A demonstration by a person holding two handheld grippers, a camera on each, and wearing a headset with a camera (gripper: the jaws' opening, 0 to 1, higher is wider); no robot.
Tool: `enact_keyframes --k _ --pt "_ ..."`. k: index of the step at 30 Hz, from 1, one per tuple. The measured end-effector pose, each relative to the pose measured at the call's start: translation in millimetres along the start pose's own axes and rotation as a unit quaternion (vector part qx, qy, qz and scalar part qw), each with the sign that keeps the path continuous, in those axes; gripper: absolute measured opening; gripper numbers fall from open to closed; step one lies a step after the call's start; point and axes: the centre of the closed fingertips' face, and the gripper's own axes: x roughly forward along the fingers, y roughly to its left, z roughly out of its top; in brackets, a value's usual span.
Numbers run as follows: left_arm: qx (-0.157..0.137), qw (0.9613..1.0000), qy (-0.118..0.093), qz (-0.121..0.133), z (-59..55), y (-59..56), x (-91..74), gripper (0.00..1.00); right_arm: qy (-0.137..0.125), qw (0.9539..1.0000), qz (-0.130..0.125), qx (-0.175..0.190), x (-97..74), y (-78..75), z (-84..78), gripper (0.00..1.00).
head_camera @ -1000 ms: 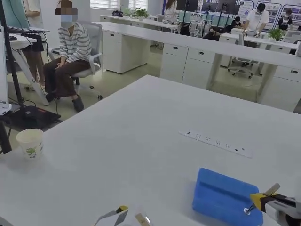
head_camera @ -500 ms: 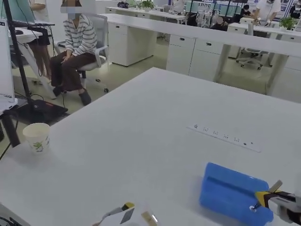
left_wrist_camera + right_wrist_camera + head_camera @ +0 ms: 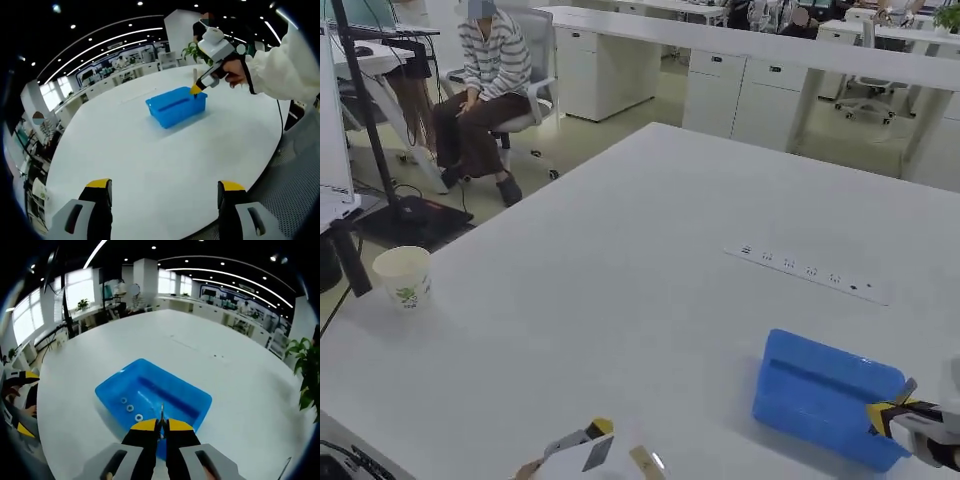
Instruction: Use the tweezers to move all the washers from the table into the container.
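A blue container [image 3: 150, 390] sits on the white table [image 3: 240, 390], holding three washers [image 3: 130, 408] in a row on its floor. My right gripper [image 3: 161, 426] is shut on thin metal tweezers [image 3: 161, 415], whose tips hang over the container's near side; whether they hold a washer I cannot tell. In the head view the container [image 3: 825, 392] is at the lower right, with the right gripper [image 3: 880, 414] at its right end. My left gripper [image 3: 165, 200] stands open with nothing between its jaws, well back from the container [image 3: 176, 106]. From there the right gripper [image 3: 196, 89] hovers above it.
A paper cup [image 3: 403, 277] stands near the table's left edge. A flush power strip [image 3: 810, 272] lies beyond the container. A person sits on a chair [image 3: 490, 80] across the aisle. A potted plant [image 3: 307, 370] stands at the right.
The head camera has tipped downward, so the whole scene sits higher in the picture. The right gripper has drawn slightly toward the container's right end. The left gripper stays low at the front.
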Motion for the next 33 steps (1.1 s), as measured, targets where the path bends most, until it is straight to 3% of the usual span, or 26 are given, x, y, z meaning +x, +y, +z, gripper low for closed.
enact_keyframes --k 18,24,29,33 --pt "0.008 1.0000 0.005 -0.002 -1.2 -1.9 0.6 0.89 0.003 0.9999 0.000 0.011 7.7 -5.4 -6.5 0.02" --pt "0.012 0.9998 0.012 -0.006 -3.2 -4.0 1.2 0.89 0.003 0.9997 -0.019 0.016 6.1 -9.9 -6.9 0.03" --pt "0.006 0.9999 0.006 -0.009 -1.1 -4.2 0.2 0.89 -0.020 0.9992 -0.020 0.028 -3.6 -9.9 3.9 0.04" --pt "-0.004 0.9995 -0.015 -0.026 7.6 -7.9 -4.9 0.86 -0.050 0.9981 -0.014 0.033 -18.9 -5.1 18.4 0.03"
